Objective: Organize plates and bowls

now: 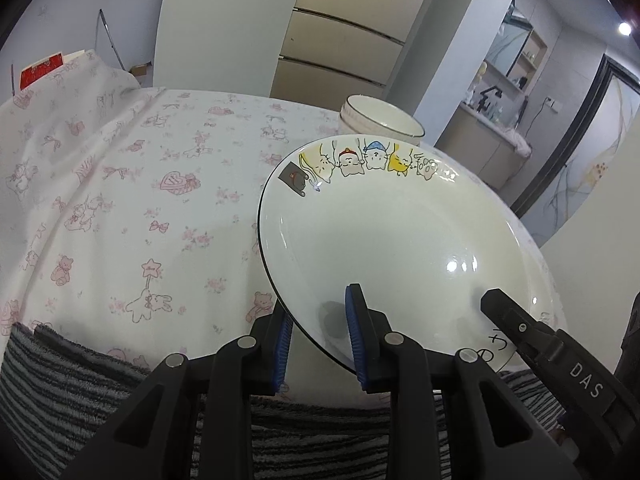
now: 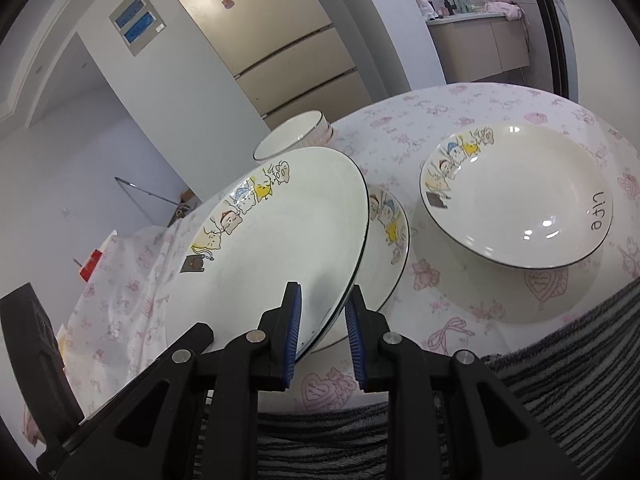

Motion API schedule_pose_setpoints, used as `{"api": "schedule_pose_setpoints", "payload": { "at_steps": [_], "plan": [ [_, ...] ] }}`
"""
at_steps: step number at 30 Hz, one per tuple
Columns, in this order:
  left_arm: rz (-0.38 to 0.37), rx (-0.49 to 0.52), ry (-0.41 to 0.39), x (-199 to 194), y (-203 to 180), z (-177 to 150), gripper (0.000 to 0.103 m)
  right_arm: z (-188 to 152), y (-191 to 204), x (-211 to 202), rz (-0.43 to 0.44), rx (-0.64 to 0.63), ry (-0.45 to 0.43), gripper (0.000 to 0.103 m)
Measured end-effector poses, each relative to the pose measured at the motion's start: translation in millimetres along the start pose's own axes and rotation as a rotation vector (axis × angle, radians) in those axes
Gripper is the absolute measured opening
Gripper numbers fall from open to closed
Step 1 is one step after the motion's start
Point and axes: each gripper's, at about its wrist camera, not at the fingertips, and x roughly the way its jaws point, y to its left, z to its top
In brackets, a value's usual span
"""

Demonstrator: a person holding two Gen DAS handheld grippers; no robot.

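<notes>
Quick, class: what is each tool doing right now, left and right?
Left tool: closed on the rim of the raised plate.
Right tool: closed on the same plate's rim.

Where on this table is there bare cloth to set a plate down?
Free: the wide stretch of tablecloth left of the held plate, running to the striped towel. Crowded: the right side, where a lower plate, the "life" plate and a bowl sit close.

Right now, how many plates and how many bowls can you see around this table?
Cartoon-cat plates: 3 (held plate, one beneath it, one to the right)
Bowls: 1
Total: 4
</notes>
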Motion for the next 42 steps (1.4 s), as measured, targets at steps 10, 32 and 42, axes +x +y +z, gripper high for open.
{"api": "schedule_pose_setpoints", "payload": {
  "at_steps": [10,32,42],
  "plan": [
    [0.003,0.016,0.018,9,-1,-2,0.029,-6,-9,12,-0.014,0.031,0.032,0.022],
    [0.036,0.045,0.105,31,-20,10,0.030,1,-27,27,-0.042,0.110,0.085,0.025],
    [0.037,0.042,0.099,31,-20,9,0.033,1,-30,30,-0.024,0.137,0.077,0.025]
  ]
}}
